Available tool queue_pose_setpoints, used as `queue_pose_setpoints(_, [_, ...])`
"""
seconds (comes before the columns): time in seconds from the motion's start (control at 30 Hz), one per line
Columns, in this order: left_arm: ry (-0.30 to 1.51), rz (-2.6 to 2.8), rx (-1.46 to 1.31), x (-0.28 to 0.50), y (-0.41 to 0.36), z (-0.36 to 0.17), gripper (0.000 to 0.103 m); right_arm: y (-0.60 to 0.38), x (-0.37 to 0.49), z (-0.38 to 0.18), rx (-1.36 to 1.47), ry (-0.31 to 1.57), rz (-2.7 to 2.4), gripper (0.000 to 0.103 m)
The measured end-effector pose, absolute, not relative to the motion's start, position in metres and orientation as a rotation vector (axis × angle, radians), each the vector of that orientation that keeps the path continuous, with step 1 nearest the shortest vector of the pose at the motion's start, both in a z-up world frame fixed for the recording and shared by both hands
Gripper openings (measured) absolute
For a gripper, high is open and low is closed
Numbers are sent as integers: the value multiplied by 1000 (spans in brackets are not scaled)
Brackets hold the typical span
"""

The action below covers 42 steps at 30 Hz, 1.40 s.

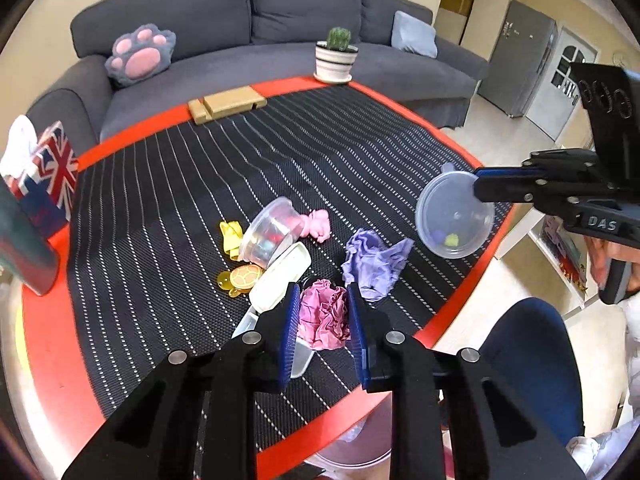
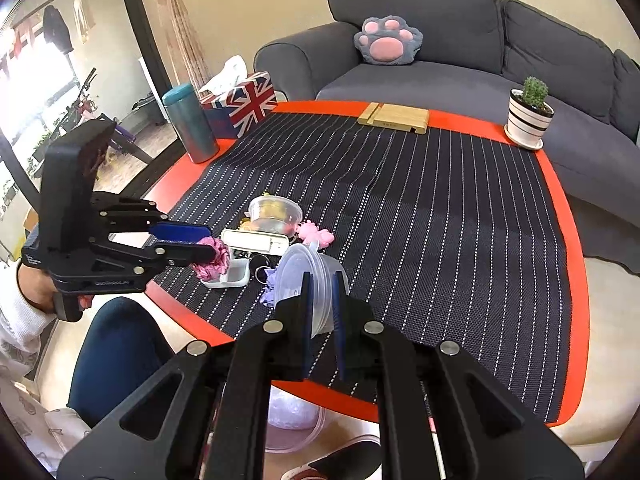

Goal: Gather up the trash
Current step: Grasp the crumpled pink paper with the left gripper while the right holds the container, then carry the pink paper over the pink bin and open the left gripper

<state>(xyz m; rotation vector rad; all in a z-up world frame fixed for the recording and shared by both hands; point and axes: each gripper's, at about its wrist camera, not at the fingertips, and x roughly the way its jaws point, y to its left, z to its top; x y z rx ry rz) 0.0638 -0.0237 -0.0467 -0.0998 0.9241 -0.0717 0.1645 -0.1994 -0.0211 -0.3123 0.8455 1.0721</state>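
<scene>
My left gripper (image 1: 323, 295) is shut on a crumpled pink paper ball (image 1: 324, 316), held near the table's front edge; it also shows in the right wrist view (image 2: 212, 258). My right gripper (image 2: 320, 280) is shut on the rim of a clear plastic container (image 2: 316, 276) with small bits inside, held in the air; it shows in the left wrist view (image 1: 454, 216). A crumpled purple paper (image 1: 374, 260) lies on the black striped mat (image 1: 280, 160). A second clear tub (image 1: 270, 230) lies tipped beside a white box (image 1: 280, 276).
A pink toy (image 1: 318, 226), a yellow piece (image 1: 231, 236) and a turtle toy (image 1: 240, 278) lie by the tub. A cactus pot (image 1: 335, 56), wooden stand (image 1: 228, 104), flag tissue box (image 1: 48, 176) and teal bottle (image 2: 190, 124) stand at the table's edges. A bin (image 2: 292, 420) sits under the front edge.
</scene>
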Motion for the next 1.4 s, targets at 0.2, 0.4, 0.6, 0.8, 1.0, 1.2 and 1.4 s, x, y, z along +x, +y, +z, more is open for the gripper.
queue_pose_setpoints(0.2, [892,-84,-90,43,-30,-28,24,-202,147,-10,-321,823,1097,9])
queue_pose_setpoints(0.4, [877,-94,-87,20,-37,-20,24,-206,119,-1,-337,801,1136,9])
queue_pose_setpoints(0.6, [874,-103,-98,0,-44,-21,24,-212,92,2,-346,799,1167,9])
queue_pose_setpoints(0.8, [884,-121,-110,-15,-54,-28,24,-217,73,-9,-364,823,1179,9])
queue_pose_setpoints(1.0, [903,-155,-120,-23,-63,-38,25,-221,62,-17,-367,846,1180,9])
queue_pose_setpoints(1.2, [891,-149,-123,-27,-67,-40,86,-224,57,-19,-367,849,1178,9])
queue_pose_setpoints(1.4, [873,-115,-138,-31,-60,-39,92,-225,57,-20,-367,850,1181,9])
